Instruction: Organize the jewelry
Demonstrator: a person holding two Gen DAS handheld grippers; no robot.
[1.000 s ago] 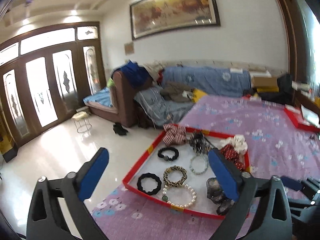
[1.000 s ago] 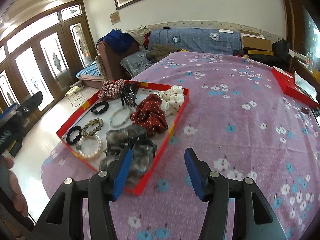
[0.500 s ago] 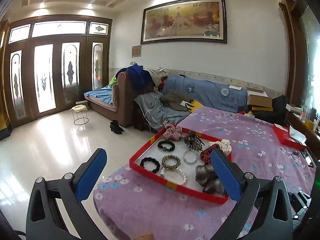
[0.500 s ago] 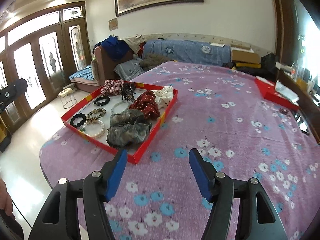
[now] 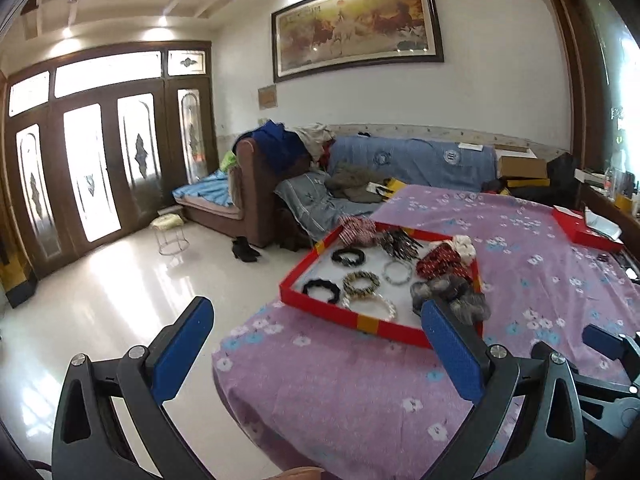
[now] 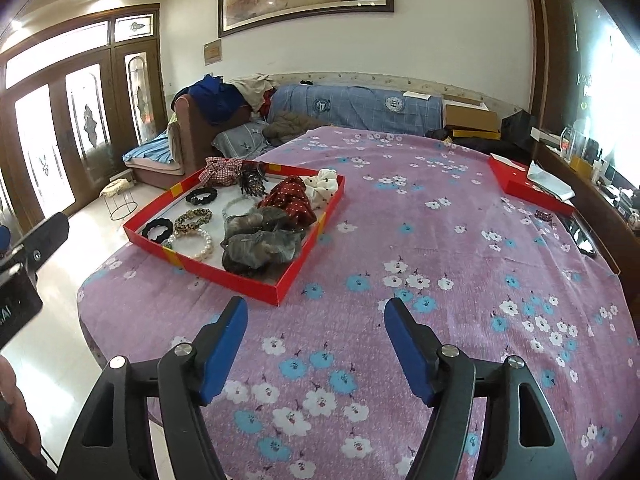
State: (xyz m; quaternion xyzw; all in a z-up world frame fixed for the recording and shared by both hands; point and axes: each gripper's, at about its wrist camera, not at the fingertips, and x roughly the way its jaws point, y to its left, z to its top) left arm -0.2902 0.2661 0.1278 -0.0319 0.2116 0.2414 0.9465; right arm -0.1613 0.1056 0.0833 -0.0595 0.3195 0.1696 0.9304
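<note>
A shallow red tray sits on the purple flowered cloth, left of centre. It holds a pearl bracelet, a leopard scrunchie, two black scrunchies, a grey furry scrunchie, a red dotted scrunchie, a white one, a plaid one and a black claw clip. My right gripper hovers over bare cloth short of the tray, its jaws opening with nothing between them. My left gripper stands wide open and empty before the tray.
A second red box lies at the cloth's far right, with a small dark beaded piece and a phone near it. The table's near left edge drops to a shiny floor. A cluttered sofa stands behind.
Both grippers have drawn back from the tray, which now looks smaller and farther off. The right jaws have spread wider. The left jaws stay wide apart.
</note>
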